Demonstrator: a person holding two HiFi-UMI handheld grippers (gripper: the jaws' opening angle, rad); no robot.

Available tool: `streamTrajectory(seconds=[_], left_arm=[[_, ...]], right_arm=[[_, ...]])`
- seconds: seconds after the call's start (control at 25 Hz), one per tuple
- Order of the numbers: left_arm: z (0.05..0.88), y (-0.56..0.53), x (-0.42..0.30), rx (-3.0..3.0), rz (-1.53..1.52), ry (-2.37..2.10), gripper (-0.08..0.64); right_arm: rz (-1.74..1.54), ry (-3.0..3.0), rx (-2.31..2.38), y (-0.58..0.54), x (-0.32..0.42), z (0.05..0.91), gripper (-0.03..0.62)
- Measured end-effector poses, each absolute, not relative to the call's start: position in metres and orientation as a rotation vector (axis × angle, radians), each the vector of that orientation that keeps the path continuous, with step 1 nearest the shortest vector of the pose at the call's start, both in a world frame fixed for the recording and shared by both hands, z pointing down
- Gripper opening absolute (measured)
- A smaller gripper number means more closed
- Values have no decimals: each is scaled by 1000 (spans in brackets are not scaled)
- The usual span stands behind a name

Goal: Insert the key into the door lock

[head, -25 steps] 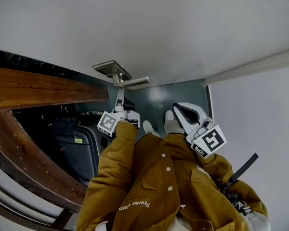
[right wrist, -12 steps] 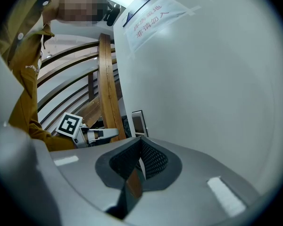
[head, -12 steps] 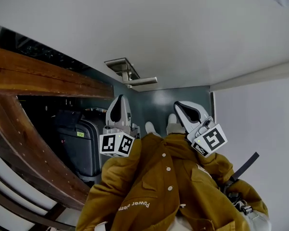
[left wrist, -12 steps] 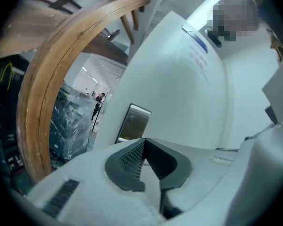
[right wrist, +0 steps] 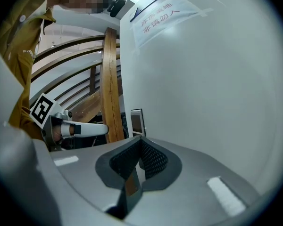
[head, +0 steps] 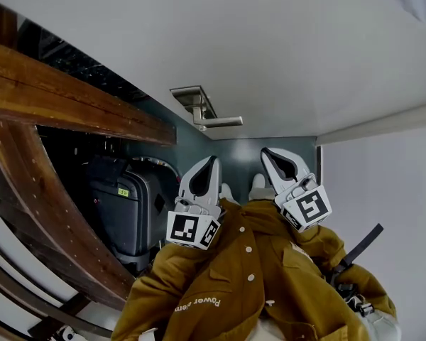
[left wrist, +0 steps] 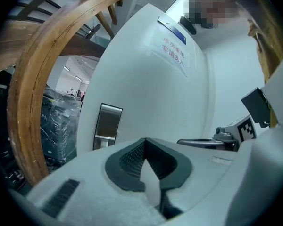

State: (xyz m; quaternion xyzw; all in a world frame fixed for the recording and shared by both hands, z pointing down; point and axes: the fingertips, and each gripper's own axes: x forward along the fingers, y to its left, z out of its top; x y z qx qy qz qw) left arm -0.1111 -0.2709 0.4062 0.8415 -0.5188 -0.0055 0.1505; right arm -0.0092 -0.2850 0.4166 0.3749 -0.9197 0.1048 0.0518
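No key is seen anywhere: not at the lock plate (head: 189, 94) by the door handle (head: 220, 122), not in any jaws. L gripper (head: 214, 160) & R gripper (head: 265, 153) are held below the handle, well apart from it, jaws pressed together w/ nothing pinched. Whether the key is already in can't be told.
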Motion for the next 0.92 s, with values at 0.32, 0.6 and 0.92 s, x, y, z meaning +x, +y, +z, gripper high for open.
streamTrajectory(seconds=[0.32,0.6,0.92], left_arm=[[409,-262,-105,2403,-12,-1457,-2],[412,-256,-103,2394,-18,-1438,-2],[415,-253,-105,2376,-40,-1431,-2]], right_arm=[[332,-2805,1120,-278,-10,418,5],[333,-2810,1129,-274,-8,417,5],[336,-2812,1142,-271,-9,418,5]])
